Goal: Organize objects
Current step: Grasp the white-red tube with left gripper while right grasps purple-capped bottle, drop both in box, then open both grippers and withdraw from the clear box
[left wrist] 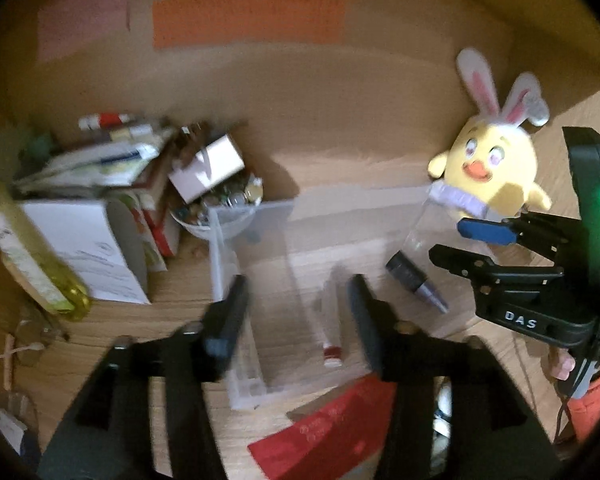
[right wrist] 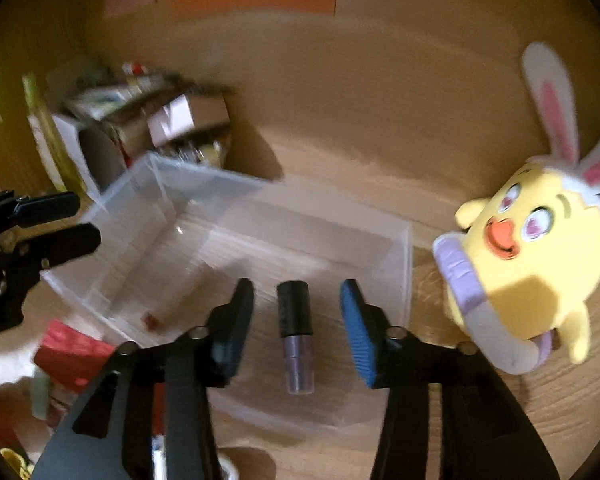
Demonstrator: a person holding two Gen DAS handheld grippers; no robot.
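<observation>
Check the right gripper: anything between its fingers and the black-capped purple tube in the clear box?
Nothing visible. The right gripper is open, and the purple tube lies on the floor of the clear box in line between the fingers, with no other item in the gap. The small red-capped tube lies apart, toward the left gripper.

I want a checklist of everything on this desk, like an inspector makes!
Surface: wooden desk.
Job's things: clear box holding a purple tube with black cap and a small red-capped tube.
Clutter: yellow bunny-eared chick toy, pile of boxes, bowl of bits, red packet.
Grippers: left gripper open; right gripper open above the purple tube.
Cables: thin cord.
Surroundings: brown wall, coloured notes.
</observation>
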